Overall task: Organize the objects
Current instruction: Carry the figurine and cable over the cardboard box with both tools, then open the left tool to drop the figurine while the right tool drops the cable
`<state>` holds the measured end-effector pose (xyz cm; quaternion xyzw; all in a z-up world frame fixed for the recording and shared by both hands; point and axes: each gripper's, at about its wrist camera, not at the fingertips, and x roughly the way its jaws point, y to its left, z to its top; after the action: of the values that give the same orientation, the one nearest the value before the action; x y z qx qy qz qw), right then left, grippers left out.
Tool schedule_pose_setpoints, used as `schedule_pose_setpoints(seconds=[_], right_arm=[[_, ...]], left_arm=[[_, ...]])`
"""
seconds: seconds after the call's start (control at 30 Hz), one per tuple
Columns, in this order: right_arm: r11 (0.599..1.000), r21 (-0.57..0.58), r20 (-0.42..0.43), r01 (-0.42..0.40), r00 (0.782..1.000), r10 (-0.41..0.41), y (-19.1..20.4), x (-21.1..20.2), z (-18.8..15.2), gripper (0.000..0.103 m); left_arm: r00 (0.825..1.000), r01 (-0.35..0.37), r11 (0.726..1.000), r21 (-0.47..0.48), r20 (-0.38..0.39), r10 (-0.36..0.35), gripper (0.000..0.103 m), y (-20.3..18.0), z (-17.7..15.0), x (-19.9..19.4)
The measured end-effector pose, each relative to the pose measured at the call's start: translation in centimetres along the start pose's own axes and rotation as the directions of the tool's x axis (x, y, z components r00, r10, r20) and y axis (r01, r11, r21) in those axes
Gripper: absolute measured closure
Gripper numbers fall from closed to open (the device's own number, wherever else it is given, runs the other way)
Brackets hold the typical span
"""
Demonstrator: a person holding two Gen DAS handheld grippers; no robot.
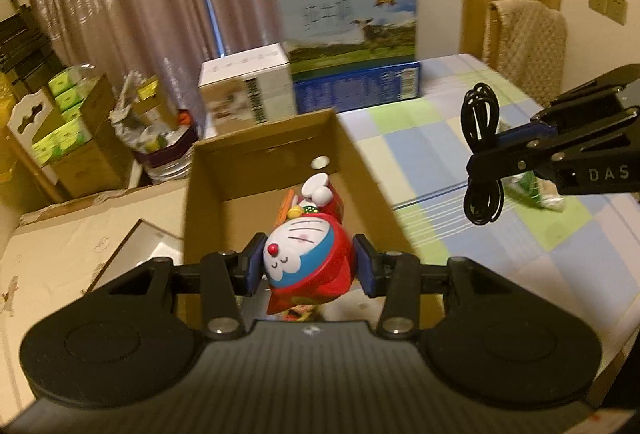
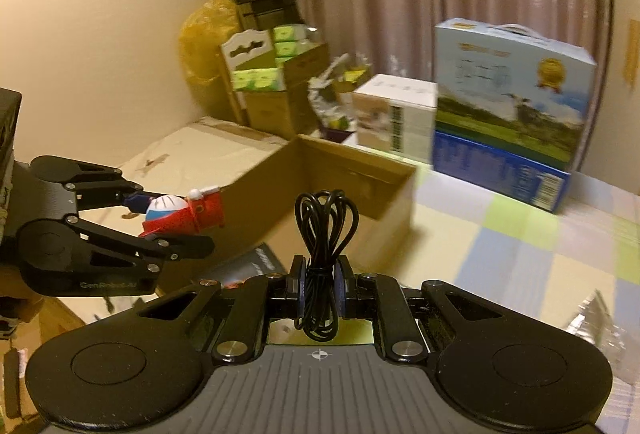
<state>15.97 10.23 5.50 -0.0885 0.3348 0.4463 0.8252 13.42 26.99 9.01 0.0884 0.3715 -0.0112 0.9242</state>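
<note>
My left gripper (image 1: 308, 266) is shut on a red and blue cat figurine (image 1: 308, 258), held by its round head above the near edge of an open cardboard box (image 1: 264, 170). The right wrist view shows the same figurine (image 2: 180, 212) to the left, just short of the box (image 2: 348, 170). My right gripper (image 2: 320, 290) is shut on a coiled black cable (image 2: 324, 230), whose loops stick out above and below the pads. In the left wrist view that cable (image 1: 482, 154) hangs over the checked tablecloth (image 1: 460, 162), right of the box.
A blue milk carton (image 1: 348, 14) sits on a dark blue box (image 1: 356, 86) beside a white box (image 1: 248, 90) behind the cardboard box. A flat cardboard sheet (image 1: 88, 234) lies left. Cartons and a waste bin (image 1: 160, 142) crowd the curtained corner. A chair (image 1: 524, 30) stands at the right.
</note>
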Motion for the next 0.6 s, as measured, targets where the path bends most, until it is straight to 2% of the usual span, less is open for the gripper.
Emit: schedule_pose_setpoints(seconds=[0.3,0.6], right_arm=[[0.999,0.015,-0.066,-0.048,0.997,0.049,1.3,6.1,0.8,0.092],[0.999,-0.006,-0.110,-0.042,0.993,0.041,1.2,9.9,0.1,0.092]], left_arm=[[0.999,-0.018,0.999,-0.042,-0.040,0.017,0.063,4.5,-1.3,3.0],[0.997,-0.002,0.998,-0.069,-0.075,-0.004,0.063,6.0,-2.4,6.8]])
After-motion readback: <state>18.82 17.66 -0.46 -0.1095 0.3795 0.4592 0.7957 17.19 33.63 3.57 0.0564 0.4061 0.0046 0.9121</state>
